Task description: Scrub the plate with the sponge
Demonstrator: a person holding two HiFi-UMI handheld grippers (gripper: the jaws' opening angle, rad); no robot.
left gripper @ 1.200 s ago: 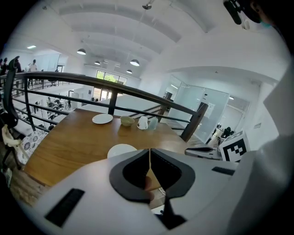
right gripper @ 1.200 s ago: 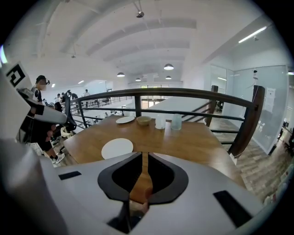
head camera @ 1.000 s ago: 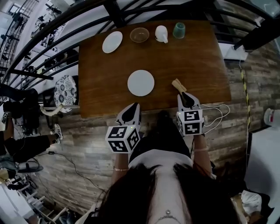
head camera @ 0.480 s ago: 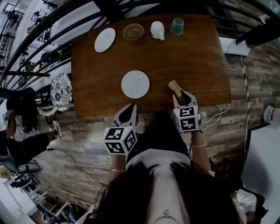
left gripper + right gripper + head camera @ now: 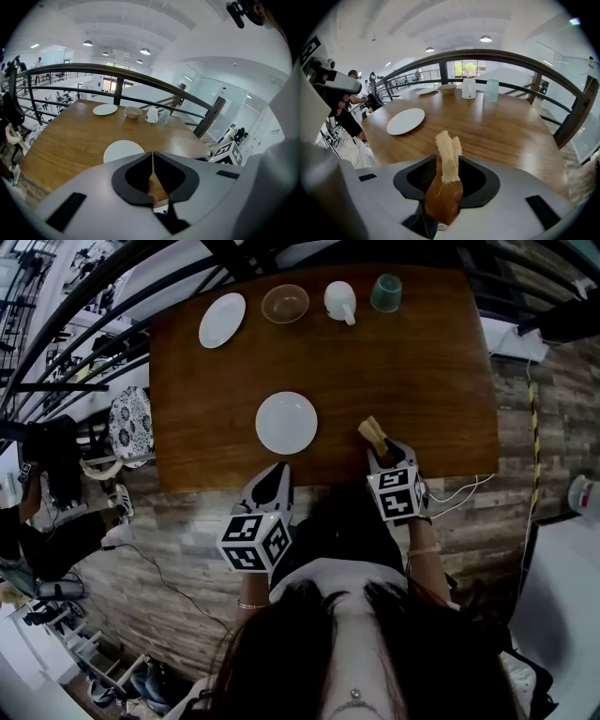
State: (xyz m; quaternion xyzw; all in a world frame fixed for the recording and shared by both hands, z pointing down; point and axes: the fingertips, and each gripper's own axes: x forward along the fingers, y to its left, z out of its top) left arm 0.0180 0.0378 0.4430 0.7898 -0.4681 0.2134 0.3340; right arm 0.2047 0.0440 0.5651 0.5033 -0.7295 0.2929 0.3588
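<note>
A white plate (image 5: 287, 423) lies on the wooden table (image 5: 422, 362), near its front edge; it also shows in the left gripper view (image 5: 123, 151) and the right gripper view (image 5: 406, 121). To its right lies a pale, fibrous sponge (image 5: 373, 434). My right gripper (image 5: 386, 452) is at the table's edge with its jaws opening, and the sponge (image 5: 448, 152) stands between them. I cannot tell whether the pads touch it. My left gripper (image 5: 278, 474) hovers just off the front edge, below the plate, shut and empty (image 5: 153, 161).
Along the far edge stand a second white plate (image 5: 222, 320), a bowl (image 5: 285, 303), a white jug (image 5: 340, 302) and a green cup (image 5: 385, 292). A dark railing runs behind the table. A white cable (image 5: 459, 486) lies on the floor at the right.
My right gripper's jaws have parted, and the sponge now sits between them rather than ahead of the tips. The left gripper has barely moved.
</note>
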